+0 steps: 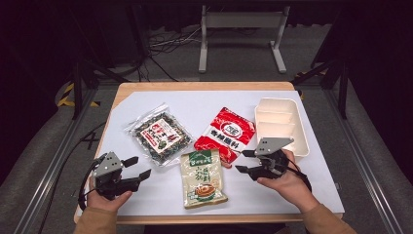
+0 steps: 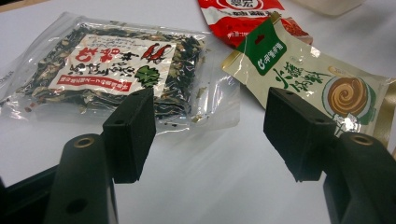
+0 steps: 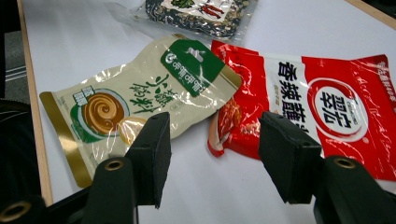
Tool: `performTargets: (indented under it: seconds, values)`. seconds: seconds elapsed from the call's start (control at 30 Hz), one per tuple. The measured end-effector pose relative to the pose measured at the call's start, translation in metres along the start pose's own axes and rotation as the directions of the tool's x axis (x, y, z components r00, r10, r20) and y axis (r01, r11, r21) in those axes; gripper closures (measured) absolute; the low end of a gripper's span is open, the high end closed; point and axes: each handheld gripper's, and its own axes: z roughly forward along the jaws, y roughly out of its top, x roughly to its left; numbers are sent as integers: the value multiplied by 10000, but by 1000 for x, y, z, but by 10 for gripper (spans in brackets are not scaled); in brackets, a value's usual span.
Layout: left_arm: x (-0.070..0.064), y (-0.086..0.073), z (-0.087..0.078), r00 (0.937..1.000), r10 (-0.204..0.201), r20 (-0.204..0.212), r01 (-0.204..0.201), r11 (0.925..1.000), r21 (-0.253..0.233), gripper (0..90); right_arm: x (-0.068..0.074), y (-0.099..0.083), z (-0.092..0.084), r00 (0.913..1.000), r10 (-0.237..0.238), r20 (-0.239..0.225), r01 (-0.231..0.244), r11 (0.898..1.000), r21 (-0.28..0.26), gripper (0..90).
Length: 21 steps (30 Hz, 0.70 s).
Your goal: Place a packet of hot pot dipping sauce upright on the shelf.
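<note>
Two grippers, one per hand, both low over the white sheet at the near edge of the table. Left gripper (image 1: 138, 167): jaws standing well apart, nothing between them, pads bare; it points toward the middle of the table, and in the left gripper view the clear packet and the beige packet lie beyond its tips, untouched. Right gripper (image 1: 245, 161): jaws apart, nothing gripped, pointing leftward at the packets; in the right gripper view its pads (image 3: 152, 154) hang just short of the spot where the beige and red packets meet, touching neither. Packets counted: three, all lying flat on the sheet. One beige packet (image 1: 202, 178) with a green label, nearest the person, between the two grippers and closer to the right one. One red packet (image 1: 225, 134) with a white panel and round mark, just beyond the beige one; the beige packet's top corner overlaps the red one's lower edge. One clear packet (image 1: 159, 134) of dark dried bits with a red-and-white label, farther left, close beside the other two but not overlapping them as far as the high view shows. Trays counted: one, a white tray (image 1: 298, 127) with inner dividers, at the right side of the sheet, just beyond the right gripper. One wooden table (image 1: 195, 86), edge showing around the white sheet (image 1: 195, 105).
</note>
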Motion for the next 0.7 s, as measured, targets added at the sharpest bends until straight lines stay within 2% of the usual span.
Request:
performTargets:
  seconds: [0.37,0.5,0.7]
  values:
    - [1,-1,0,10000,-1,67,1,10000,-18,346,-5,31,21,9992,-257,-292,269,9988,417,443]
    - [3,-1,2,9999,-34,98,34,10000,51,346,-8,40,29,9989,-129,-445,153,9984,539,445]
    - [3,-2,3,9999,-57,137,56,9999,95,345,-22,50,46,9970,335,-692,-280,9964,798,406]
